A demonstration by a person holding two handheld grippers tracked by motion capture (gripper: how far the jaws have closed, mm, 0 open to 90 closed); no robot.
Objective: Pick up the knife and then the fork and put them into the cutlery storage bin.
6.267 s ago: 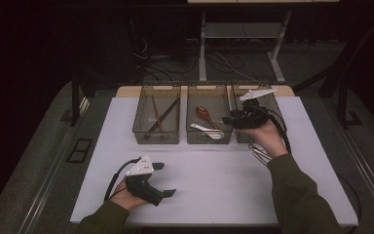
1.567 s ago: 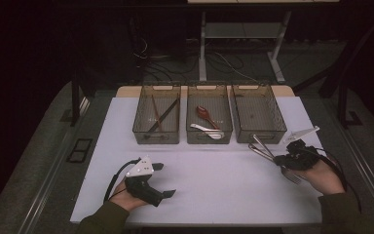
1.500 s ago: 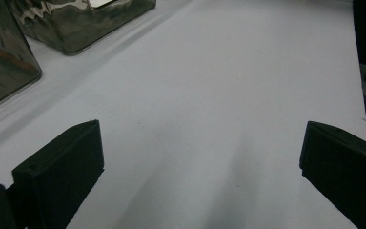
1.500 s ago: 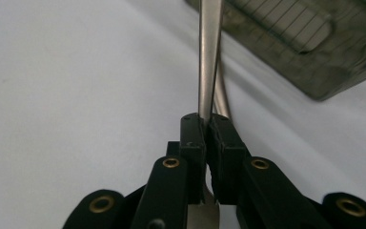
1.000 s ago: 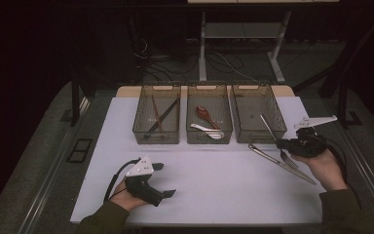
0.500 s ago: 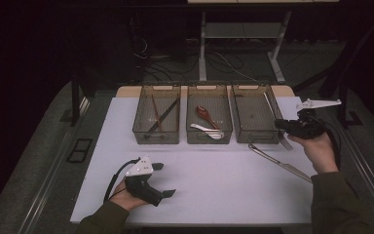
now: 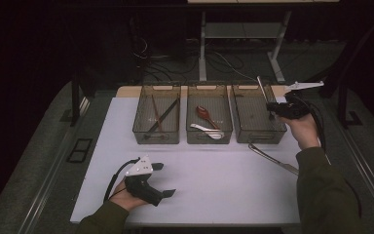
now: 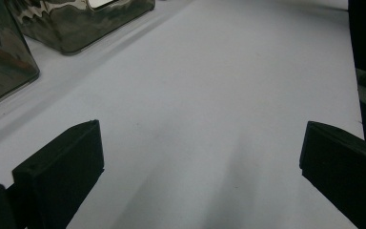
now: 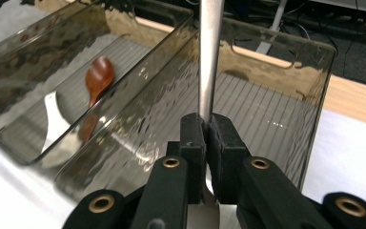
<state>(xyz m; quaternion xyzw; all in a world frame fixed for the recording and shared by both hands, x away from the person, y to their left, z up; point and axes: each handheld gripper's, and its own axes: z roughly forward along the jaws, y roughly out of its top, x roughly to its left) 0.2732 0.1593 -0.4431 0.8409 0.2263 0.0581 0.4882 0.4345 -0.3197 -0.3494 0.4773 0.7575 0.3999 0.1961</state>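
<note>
Right gripper [image 9: 205, 143] is clamped on a flat metal strip [image 9: 209, 57], maybe a knife, held over the right bin [image 7: 257, 117]. Another metal piece [image 7: 272, 159] lies on the table [image 7: 214, 180] just in front. Left gripper [image 7: 160, 180] rests down near the front edge, jaws wide apart, nothing in them.

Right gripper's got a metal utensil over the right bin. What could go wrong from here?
1. The right gripper pinches the metal utensil near one end only, so the smooth handle could swivel or slip.
2. The long free end rises above the right bin; it might catch the wall going in.
3. Another metal piece lies on the table by the forearm and could get swept.
</note>
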